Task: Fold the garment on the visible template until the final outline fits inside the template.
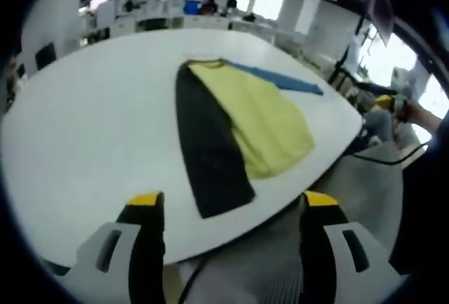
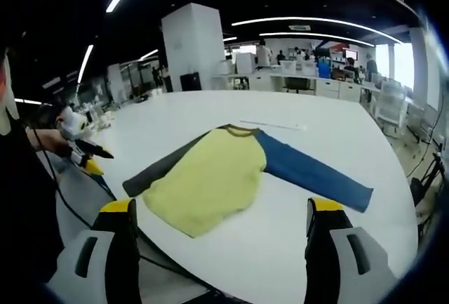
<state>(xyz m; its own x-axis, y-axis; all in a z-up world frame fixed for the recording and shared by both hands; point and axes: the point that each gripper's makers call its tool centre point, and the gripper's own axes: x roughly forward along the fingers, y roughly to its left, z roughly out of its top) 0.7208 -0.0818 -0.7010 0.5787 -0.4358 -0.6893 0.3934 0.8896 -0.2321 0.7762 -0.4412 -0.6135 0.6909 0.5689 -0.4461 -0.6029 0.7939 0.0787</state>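
Note:
A long-sleeved shirt lies flat on the white table (image 1: 84, 128). It has a yellow body (image 1: 263, 118), a black sleeve (image 1: 207, 146) and a blue sleeve (image 1: 280, 77). My left gripper (image 1: 233, 202) hovers open over the table's near edge, just short of the black cuff. From the opposite side, my right gripper (image 2: 222, 209) stands open above the yellow hem (image 2: 203, 184), with the blue sleeve (image 2: 316, 174) to its right and the dark sleeve (image 2: 158, 169) to its left. A thin pale line (image 2: 272, 125) marks the table beyond the collar. Neither gripper touches the cloth.
The right gripper (image 1: 386, 100) shows past the table's right edge, held by a hand (image 1: 421, 114). The left gripper (image 2: 88, 153) shows off the table's left edge with a cable trailing. Desks, chairs and people stand far behind. Bare tabletop surrounds the shirt.

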